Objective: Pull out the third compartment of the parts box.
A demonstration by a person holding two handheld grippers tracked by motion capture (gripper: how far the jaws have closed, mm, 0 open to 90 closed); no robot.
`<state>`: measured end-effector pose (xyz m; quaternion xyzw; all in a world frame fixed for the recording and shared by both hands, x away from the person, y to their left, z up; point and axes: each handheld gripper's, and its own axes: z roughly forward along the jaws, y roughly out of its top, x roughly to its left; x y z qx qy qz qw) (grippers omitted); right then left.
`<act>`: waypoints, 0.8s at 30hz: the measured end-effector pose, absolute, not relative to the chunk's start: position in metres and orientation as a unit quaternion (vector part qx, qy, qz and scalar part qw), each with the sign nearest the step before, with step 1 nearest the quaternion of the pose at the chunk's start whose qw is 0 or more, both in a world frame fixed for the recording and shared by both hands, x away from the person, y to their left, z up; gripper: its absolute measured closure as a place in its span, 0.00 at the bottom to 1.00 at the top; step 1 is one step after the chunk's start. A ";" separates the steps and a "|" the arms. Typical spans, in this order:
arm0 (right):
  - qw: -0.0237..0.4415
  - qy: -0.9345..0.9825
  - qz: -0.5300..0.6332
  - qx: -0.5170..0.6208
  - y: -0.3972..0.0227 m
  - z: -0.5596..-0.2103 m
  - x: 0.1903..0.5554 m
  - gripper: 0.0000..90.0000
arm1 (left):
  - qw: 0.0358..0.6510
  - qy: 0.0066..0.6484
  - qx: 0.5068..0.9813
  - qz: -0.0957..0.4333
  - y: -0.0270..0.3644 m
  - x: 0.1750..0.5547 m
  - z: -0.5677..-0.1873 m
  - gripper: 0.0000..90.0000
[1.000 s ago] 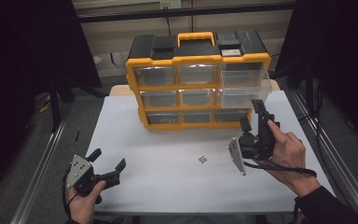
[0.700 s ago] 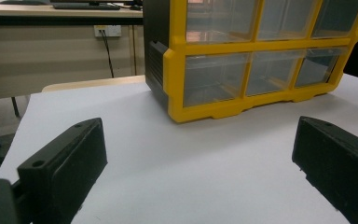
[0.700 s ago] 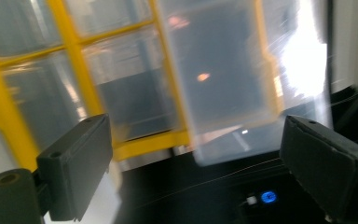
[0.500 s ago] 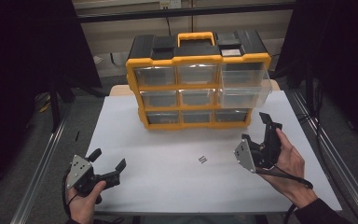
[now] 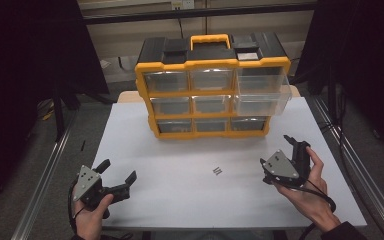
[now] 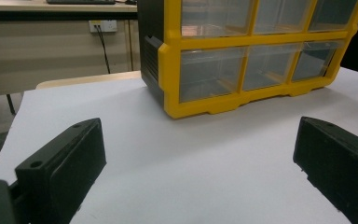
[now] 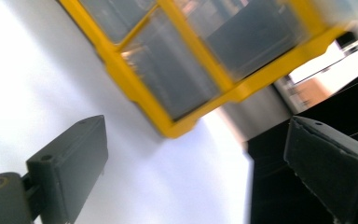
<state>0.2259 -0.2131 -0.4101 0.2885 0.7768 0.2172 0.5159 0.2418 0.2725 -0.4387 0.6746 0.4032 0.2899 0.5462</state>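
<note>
Since the earlier frame: right gripper (image 5: 292, 152) down from in front of the drawer cabinet's right column to just above the table's right edge, rolled over in the hand. Jaws were opening a touch on the way, nothing between them. Left gripper (image 5: 116, 170) unmoved near the front-left corner. Small screws (image 5: 217, 171) same spot.

High view: yellow-framed drawer cabinet (image 5: 212, 85) at the table's (image 5: 180, 200) back edge, centred. Top-right clear drawer (image 5: 262, 85) pulled out past the frame, looks empty. Screws lying loose mid-table, toward the front, between both grippers but touching neither. Likely the load for that open drawer, hence left pulled out. Left gripper low, jaws wide, aimed at the cabinet; looks parked.

Left gripper view: both jaws spread wide at the bottom corners, bare white table between, nothing gripped. Cabinet's left corner (image 6: 168, 98) ahead, drawers on that side shut.

Right gripper view: jaws wide apart, empty. Frame tilted and blurred, so hand mid-move. Cabinet's lower right corner (image 7: 177, 126) ahead, dark table edge beyond. Screws not in line with the jaws yet; needs swinging in toward the centre before any pick.
</note>
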 end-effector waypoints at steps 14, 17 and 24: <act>0.330 0.765 0.372 0.409 -0.244 -0.421 0.224 0.07 | 0.549 0.399 0.676 0.287 0.275 0.238 -0.440 0.02; 0.291 0.756 0.398 0.431 -0.249 -0.426 0.224 0.07 | 0.543 0.395 0.683 0.288 0.276 0.236 -0.439 0.02; 0.242 0.745 0.415 0.463 -0.261 -0.433 0.225 0.07 | 0.548 0.400 0.678 0.283 0.275 0.237 -0.440 0.02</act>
